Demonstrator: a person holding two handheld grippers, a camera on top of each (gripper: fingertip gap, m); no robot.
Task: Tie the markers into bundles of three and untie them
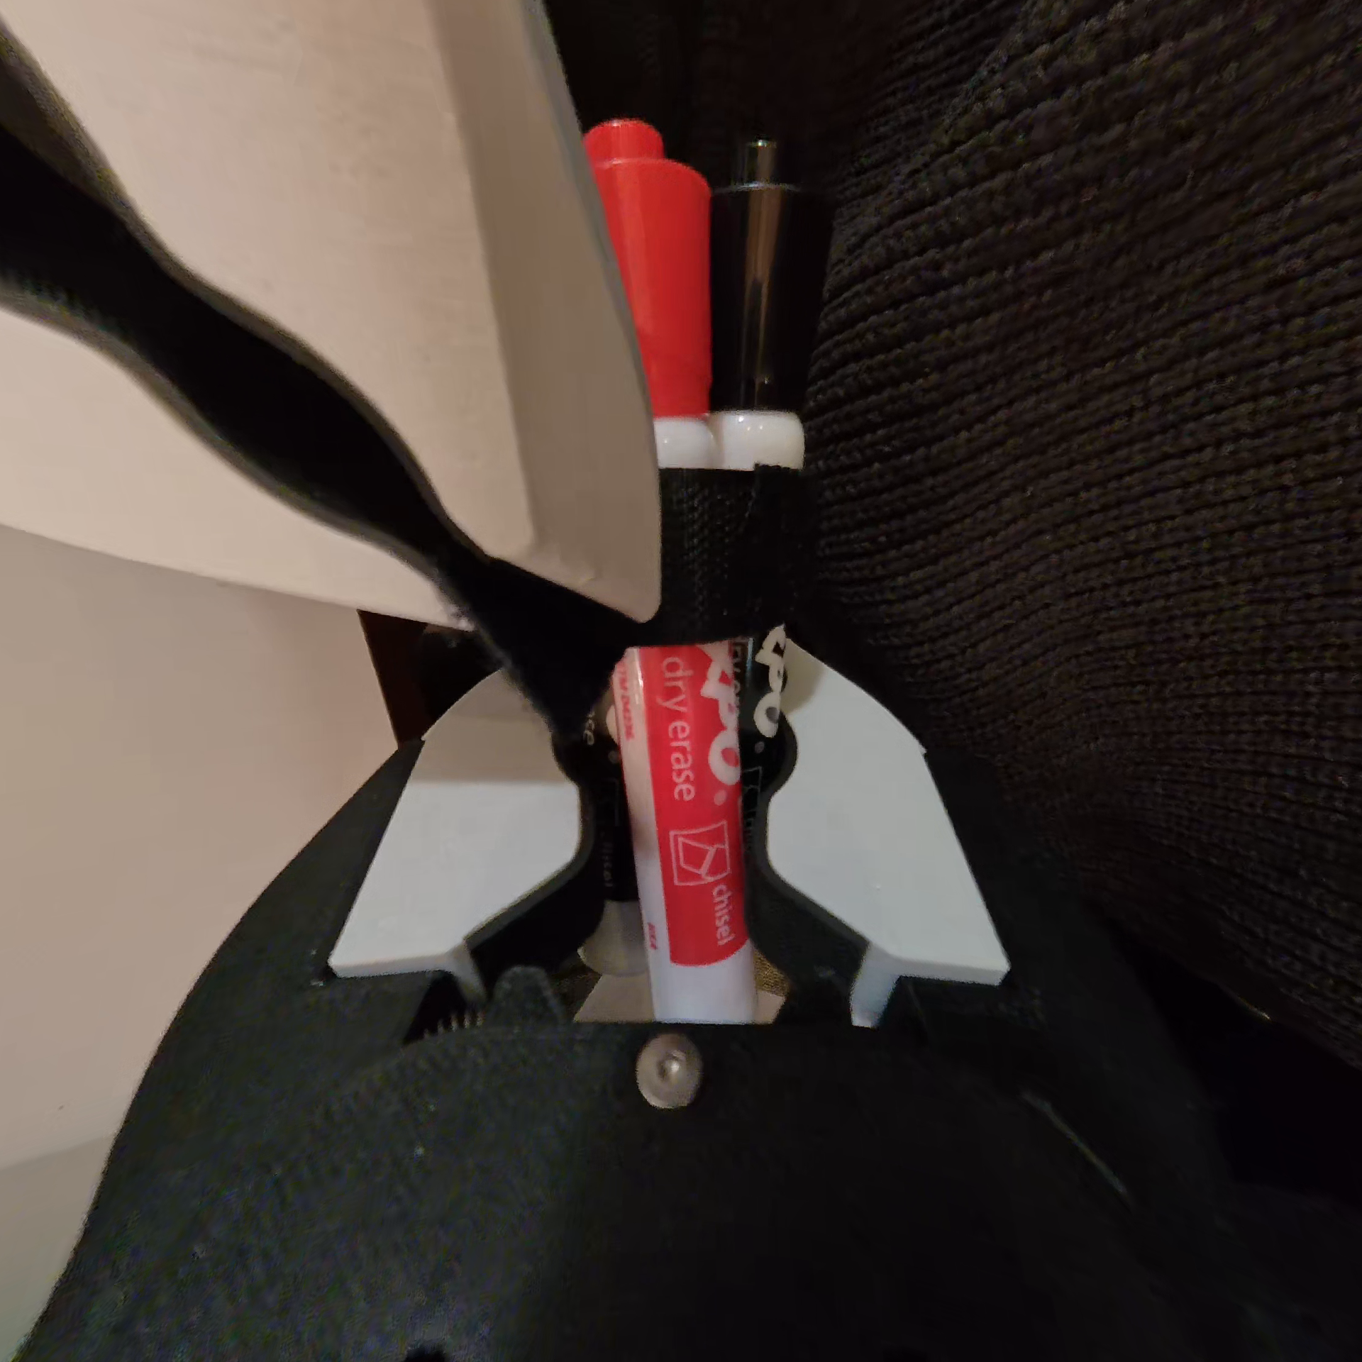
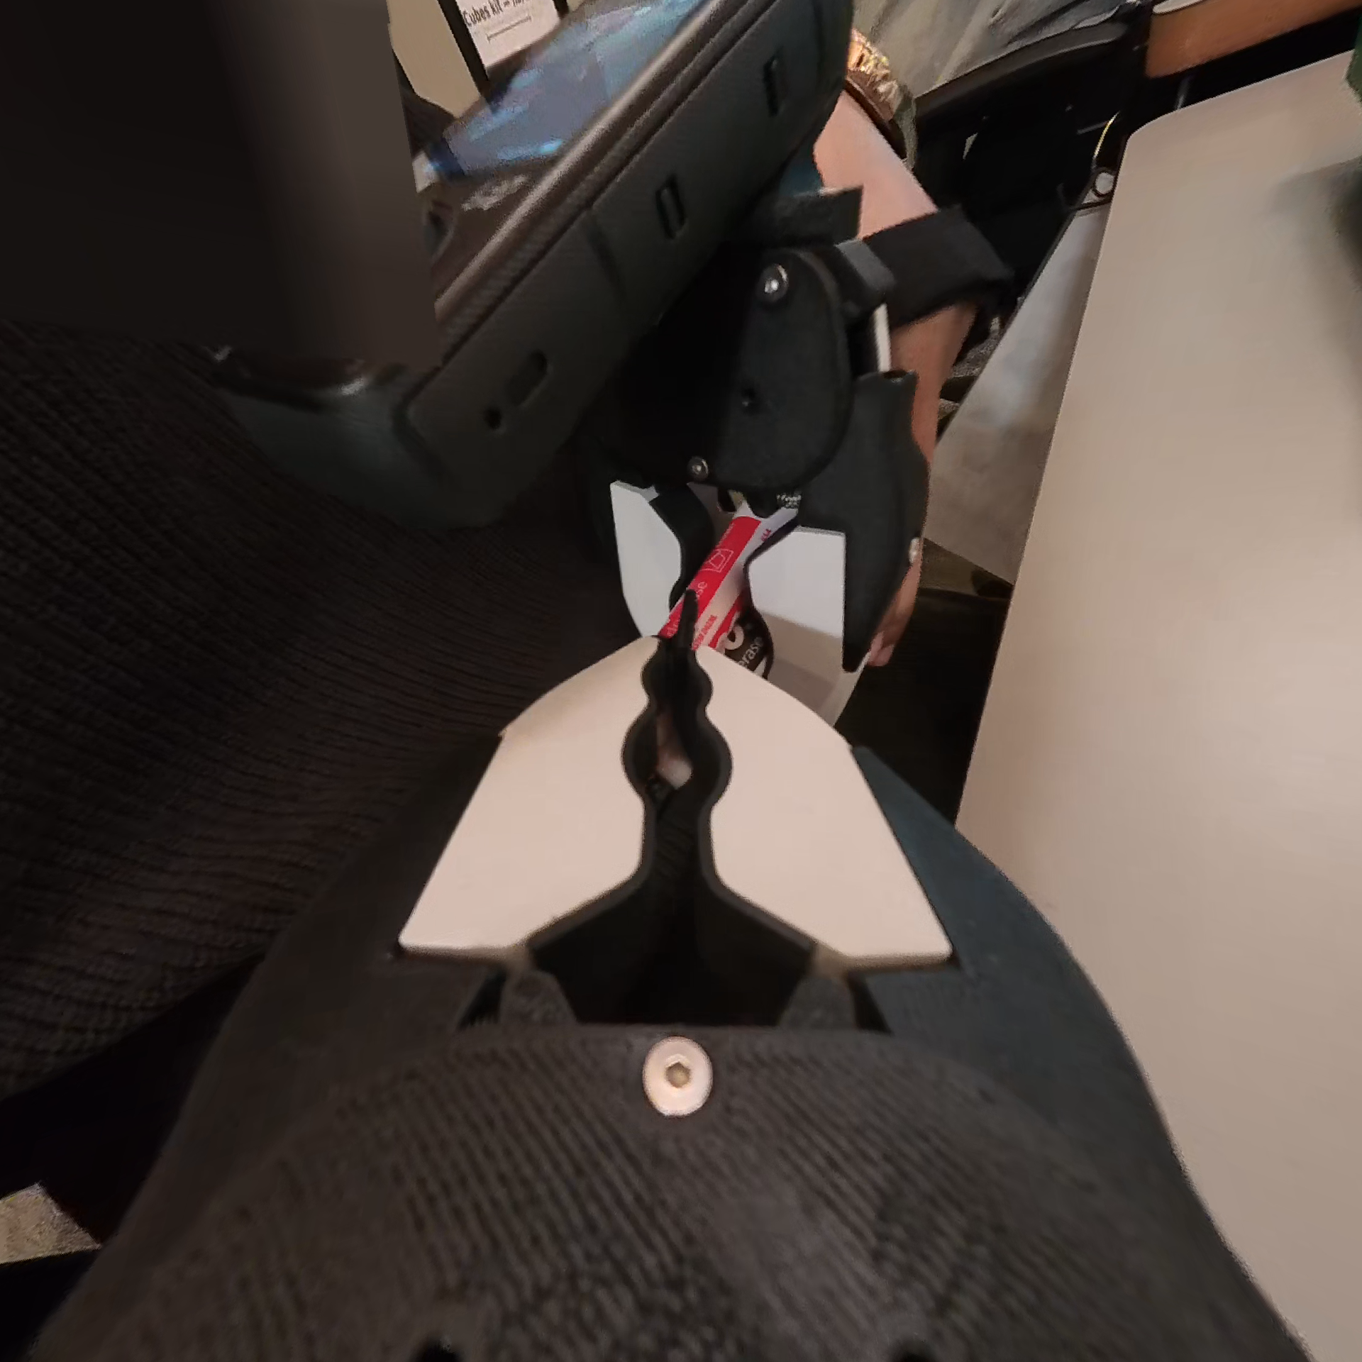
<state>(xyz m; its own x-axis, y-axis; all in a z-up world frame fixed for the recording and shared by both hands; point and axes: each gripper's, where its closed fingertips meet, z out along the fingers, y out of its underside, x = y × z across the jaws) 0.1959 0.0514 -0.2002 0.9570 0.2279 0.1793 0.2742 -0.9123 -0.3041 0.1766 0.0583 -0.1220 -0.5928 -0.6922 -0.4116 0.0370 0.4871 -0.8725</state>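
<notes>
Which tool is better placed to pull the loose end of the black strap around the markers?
Right. The right tool is shut on the strap end, while the left tool is clamped on the markers, bracing them.

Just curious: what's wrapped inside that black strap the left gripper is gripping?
Inside the black strap sit red-capped markers and a black-capped one, clamped by the left gripper. Any others are hidden.

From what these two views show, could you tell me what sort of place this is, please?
Probably an office or classroom-like workroom. The left gripper is shut on a strapped bundle of dry-erase markers, pale tables stand to the side, and a printed sign stands behind a dark device.
</notes>
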